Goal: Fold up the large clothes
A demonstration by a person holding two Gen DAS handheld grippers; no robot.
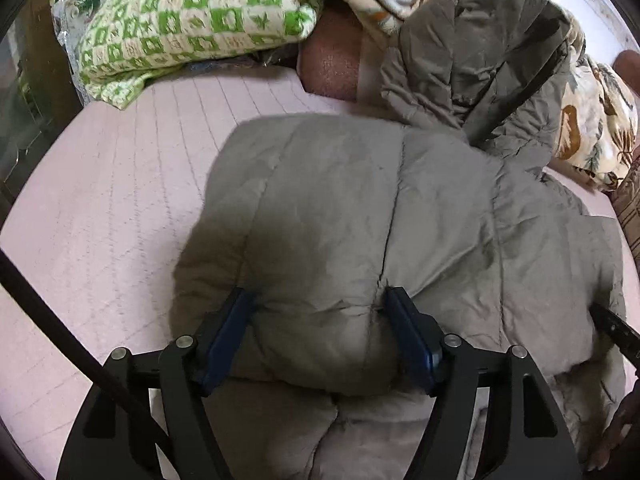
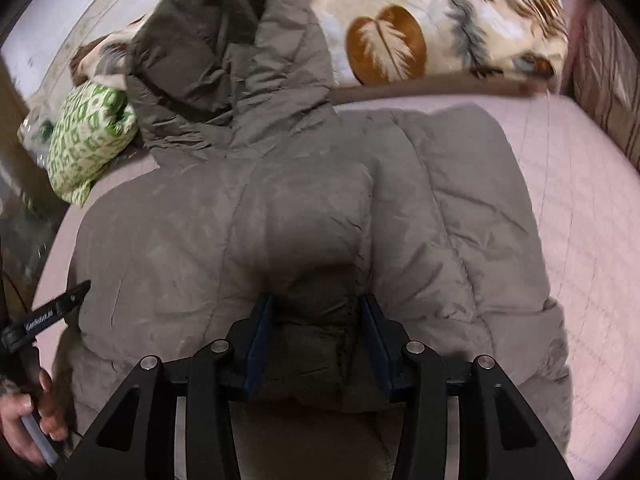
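Nearest, left gripper (image 1: 318,300): blue pads spread apart, a puffed fold of the grey padded jacket (image 1: 360,216) bulging between them, cloth touching both pads; whether they pinch it, cannot tell. Right gripper (image 2: 316,304): jaws narrower, a dark ridge of the same jacket between the pads and touching both; a real clamp cannot be told. Hand (image 2: 28,416) on the left gripper's handle at the jacket's left edge in the right wrist view. Jacket lies flat on the pink quilted bed cover (image 2: 580,208), hood (image 2: 224,60) at its far end. Beyond the hood: leaf-print blanket (image 2: 420,20), heaped. Left of the hood: green-and-cream patterned cushion (image 1: 192,16). Brown cushion (image 1: 332,68) beside it, partly hidden by the hood.
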